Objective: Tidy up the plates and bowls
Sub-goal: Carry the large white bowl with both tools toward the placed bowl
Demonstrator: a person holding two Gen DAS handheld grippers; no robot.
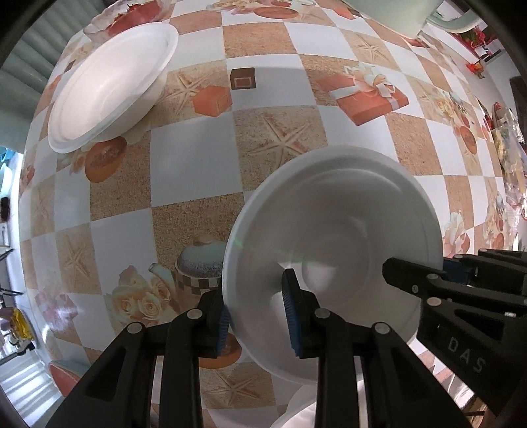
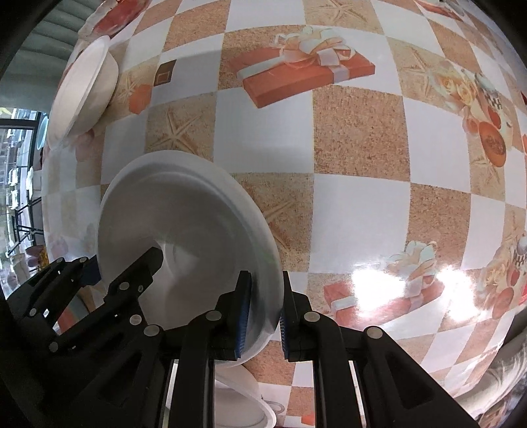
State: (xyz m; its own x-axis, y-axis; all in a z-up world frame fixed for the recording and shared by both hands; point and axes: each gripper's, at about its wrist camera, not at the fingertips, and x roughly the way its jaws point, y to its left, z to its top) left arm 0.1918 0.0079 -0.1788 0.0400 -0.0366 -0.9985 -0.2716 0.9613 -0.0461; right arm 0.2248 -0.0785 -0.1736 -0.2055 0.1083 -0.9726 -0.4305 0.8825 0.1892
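A white foam bowl [image 1: 332, 250] is held above the table by both grippers. My left gripper [image 1: 257, 319] is shut on its left rim, one blue pad inside the bowl and one outside. My right gripper [image 2: 263, 316] is shut on the opposite rim of the same bowl [image 2: 184, 237]; it shows at the right of the left wrist view [image 1: 428, 289]. A second white bowl [image 1: 112, 85] rests on the table at the far left, also in the right wrist view [image 2: 82, 85]. Another white dish [image 2: 243, 405] lies below the held bowl, mostly hidden.
The table [image 1: 204, 184] has a glossy checkered cloth with printed gift boxes, starfish and teapots. A pale green chair [image 1: 411, 16] stands beyond the far edge. Clutter lies along the table's right side [image 1: 507, 148].
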